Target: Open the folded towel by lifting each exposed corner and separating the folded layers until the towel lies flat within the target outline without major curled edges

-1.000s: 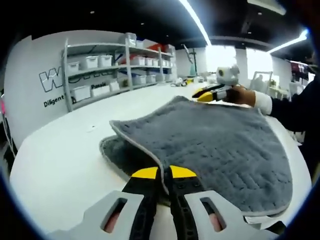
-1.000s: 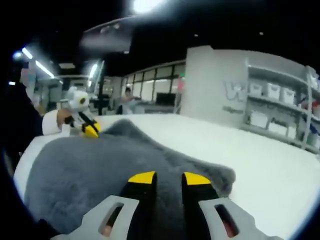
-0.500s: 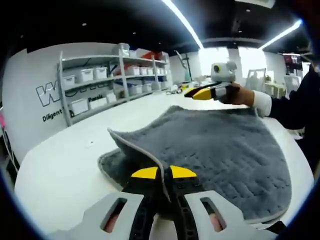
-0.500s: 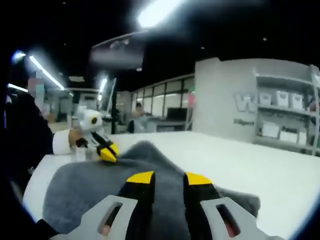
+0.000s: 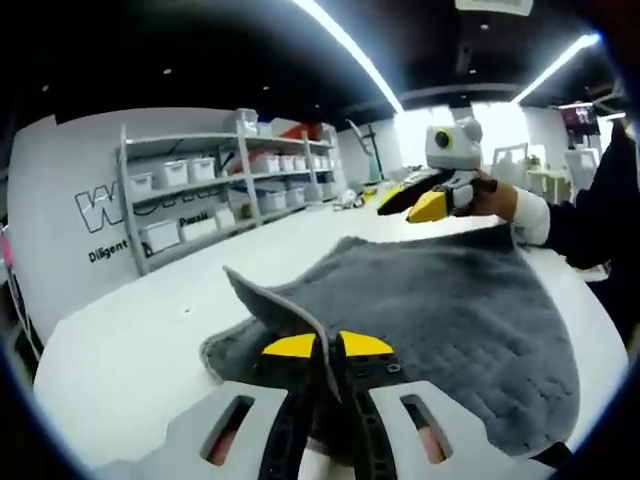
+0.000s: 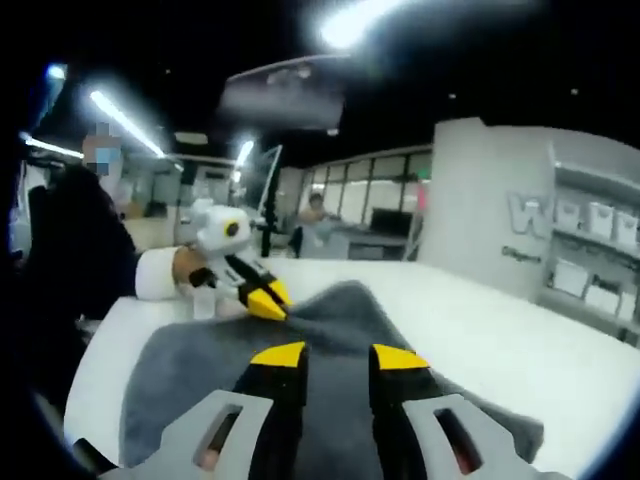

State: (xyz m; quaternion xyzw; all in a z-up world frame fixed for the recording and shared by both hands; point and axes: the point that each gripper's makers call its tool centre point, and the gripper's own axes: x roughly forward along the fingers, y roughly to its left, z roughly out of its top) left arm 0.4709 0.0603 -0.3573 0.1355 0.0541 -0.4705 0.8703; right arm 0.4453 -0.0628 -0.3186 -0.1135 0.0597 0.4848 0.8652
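- The grey towel [image 5: 440, 310] lies spread on the white bench [image 5: 130, 340], plush and ribbed, pale-edged.
- The left gripper [image 5: 327, 347] has its jaws pinched on a raised corner at 6 o'clock.
- The right gripper [image 6: 336, 356] holds its jaws apart above the cloth.

My left gripper view sits low and close over the gray towel [image 5: 440, 310], looking across the white table [image 5: 130, 340] toward the shelves [image 5: 220, 190] and the right gripper [image 5: 420, 200]. My right gripper view faces back across the same towel [image 6: 190, 370] toward the left gripper [image 6: 262, 298].
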